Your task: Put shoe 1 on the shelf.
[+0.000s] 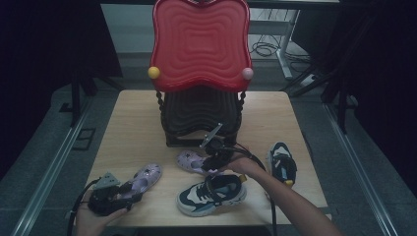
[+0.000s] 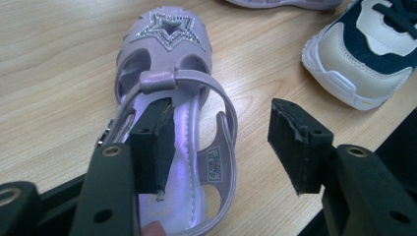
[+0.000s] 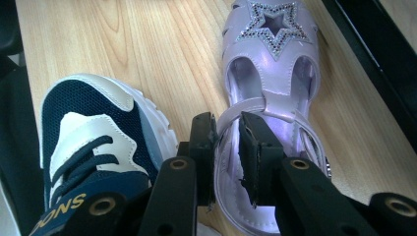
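Two lilac sandals [image 1: 142, 179] [image 1: 193, 161]: toes pointing away, lengthwise.

This looks like a lab or test room set up for recording, not a home. A small light wooden table [image 1: 137, 118] stands alone on grey carpet floor [image 1: 44, 162], ringed by dark black curtains [image 1: 44, 44]. Metal rails [image 1: 54, 167] run along the floor, and loose black cables [image 1: 265, 48] lie by a white stand leg [image 1: 285, 49] at the back.
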The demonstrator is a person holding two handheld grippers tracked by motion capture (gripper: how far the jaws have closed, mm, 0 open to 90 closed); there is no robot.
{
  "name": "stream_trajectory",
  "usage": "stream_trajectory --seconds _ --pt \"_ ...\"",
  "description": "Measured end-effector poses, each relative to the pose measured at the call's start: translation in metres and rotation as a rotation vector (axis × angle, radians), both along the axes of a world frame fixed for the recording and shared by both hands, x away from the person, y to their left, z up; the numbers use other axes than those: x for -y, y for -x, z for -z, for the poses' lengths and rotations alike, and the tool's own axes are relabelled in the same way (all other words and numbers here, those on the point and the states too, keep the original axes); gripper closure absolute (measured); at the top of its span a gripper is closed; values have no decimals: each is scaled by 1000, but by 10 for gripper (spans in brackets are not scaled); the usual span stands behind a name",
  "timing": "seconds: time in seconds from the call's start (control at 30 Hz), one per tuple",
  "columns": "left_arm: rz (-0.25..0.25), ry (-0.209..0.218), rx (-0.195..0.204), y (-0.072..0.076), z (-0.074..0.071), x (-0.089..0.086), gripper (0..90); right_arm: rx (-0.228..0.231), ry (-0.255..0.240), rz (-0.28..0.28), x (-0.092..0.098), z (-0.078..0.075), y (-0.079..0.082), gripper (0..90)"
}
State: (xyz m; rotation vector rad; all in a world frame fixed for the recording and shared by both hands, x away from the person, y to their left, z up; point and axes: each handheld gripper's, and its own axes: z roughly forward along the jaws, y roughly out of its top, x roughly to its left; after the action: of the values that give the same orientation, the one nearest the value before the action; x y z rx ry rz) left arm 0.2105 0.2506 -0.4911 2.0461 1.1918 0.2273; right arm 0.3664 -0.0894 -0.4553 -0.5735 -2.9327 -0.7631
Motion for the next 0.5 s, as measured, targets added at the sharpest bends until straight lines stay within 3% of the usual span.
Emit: stream_trajectory --seconds 0.5 --pt "8 -37 -30 -5 7 8 580 -21 -5 -3 -2 1 1 706"
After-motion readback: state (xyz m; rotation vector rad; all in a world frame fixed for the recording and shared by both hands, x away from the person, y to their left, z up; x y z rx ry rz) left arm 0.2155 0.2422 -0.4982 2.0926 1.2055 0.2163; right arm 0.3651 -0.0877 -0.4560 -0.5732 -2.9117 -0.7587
